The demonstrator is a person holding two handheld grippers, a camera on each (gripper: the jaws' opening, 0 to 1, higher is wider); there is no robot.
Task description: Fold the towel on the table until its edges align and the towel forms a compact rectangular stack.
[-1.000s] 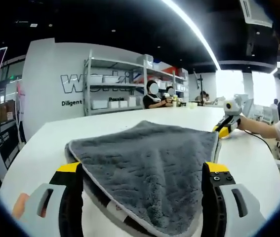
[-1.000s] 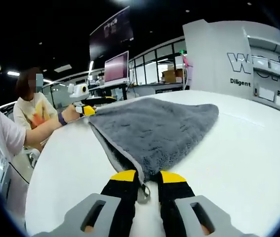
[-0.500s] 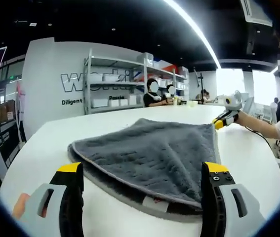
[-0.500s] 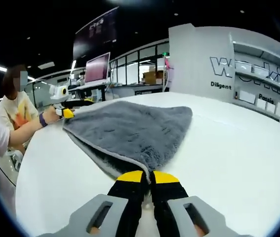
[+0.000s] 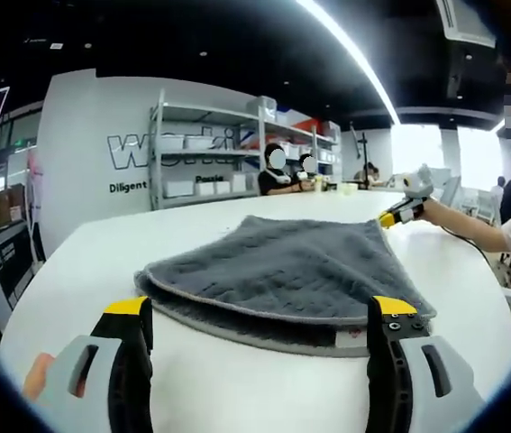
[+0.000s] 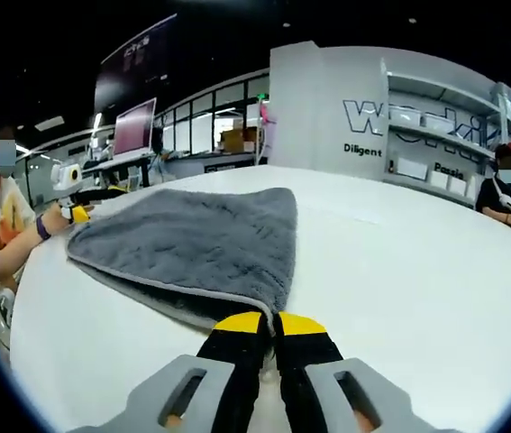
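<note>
A grey towel [image 5: 291,275] lies folded over on the white surface [image 5: 75,271], its upper layer resting on the lower one with a pale hem along the near edge. My left gripper [image 5: 260,347] hangs just short of that near edge, its jaws standing wide apart with nothing between them. My right gripper [image 6: 269,329] has its jaws pressed close together on a corner of the towel [image 6: 192,244], down at the surface. In the left gripper view my right gripper [image 5: 404,200] shows at the far corner. Behind stand shelves [image 5: 210,153] against a wall.
</note>
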